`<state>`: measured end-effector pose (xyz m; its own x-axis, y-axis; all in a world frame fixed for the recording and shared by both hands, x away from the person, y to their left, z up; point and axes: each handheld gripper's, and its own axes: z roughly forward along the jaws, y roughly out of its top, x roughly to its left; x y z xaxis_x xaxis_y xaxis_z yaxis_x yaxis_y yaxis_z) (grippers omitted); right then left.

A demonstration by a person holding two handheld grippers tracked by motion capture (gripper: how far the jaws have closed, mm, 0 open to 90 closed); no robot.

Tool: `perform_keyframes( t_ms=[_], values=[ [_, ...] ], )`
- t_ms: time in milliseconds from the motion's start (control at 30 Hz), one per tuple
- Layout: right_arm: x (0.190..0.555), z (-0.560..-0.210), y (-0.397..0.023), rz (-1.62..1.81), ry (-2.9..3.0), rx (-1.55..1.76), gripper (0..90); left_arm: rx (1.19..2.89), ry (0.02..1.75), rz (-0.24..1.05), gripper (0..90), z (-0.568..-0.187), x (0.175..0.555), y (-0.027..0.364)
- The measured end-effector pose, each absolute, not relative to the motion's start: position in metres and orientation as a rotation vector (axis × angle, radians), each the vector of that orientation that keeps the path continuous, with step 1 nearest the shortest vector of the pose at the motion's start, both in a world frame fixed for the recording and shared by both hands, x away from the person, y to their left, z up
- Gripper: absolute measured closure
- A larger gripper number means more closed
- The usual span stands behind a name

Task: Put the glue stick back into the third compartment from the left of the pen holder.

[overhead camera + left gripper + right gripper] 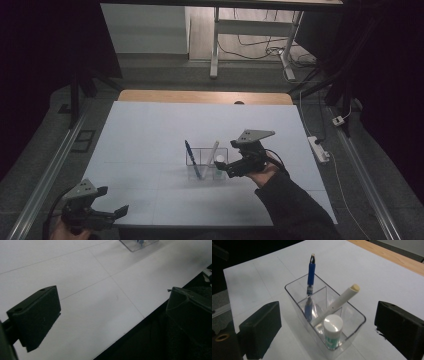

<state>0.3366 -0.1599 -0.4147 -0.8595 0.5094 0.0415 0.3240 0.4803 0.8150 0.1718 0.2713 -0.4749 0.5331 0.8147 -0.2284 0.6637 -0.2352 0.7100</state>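
A white surface [150, 130] lies under dim light, with bare floor and desk legs beyond its far edge. Nearest the person, the left tool [107, 212] rests at the front left corner, jaws wide apart and holding nothing. Farther in, the right tool [327, 322] hangs just short of the clear organiser [298, 300], its jaws spread wide with nothing gripped. Inside the organiser stand a white-capped glue stick [332, 331] in the near compartment, a white marker [337, 303] leaning across the middle, and a blue pen [310, 277] at the far end. All three items look stowed; the loading seems finished, with only drawing the right tool away left to do.
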Motion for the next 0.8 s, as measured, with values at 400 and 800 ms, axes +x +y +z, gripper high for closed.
perform_keyframes(
  t_ms=[400,800],
  values=[
    [0.312,-0.413,-0.193,1.319,2.506,0.774,0.1,1.968,1.2,0.236,0.0,-0.475,0.17,0.273],
    [0.283,-0.421,-0.24,1.248,2.434,0.896,0.0,1.975,1.198,0.234,0.0,-0.475,0.171,0.272]
  ],
)
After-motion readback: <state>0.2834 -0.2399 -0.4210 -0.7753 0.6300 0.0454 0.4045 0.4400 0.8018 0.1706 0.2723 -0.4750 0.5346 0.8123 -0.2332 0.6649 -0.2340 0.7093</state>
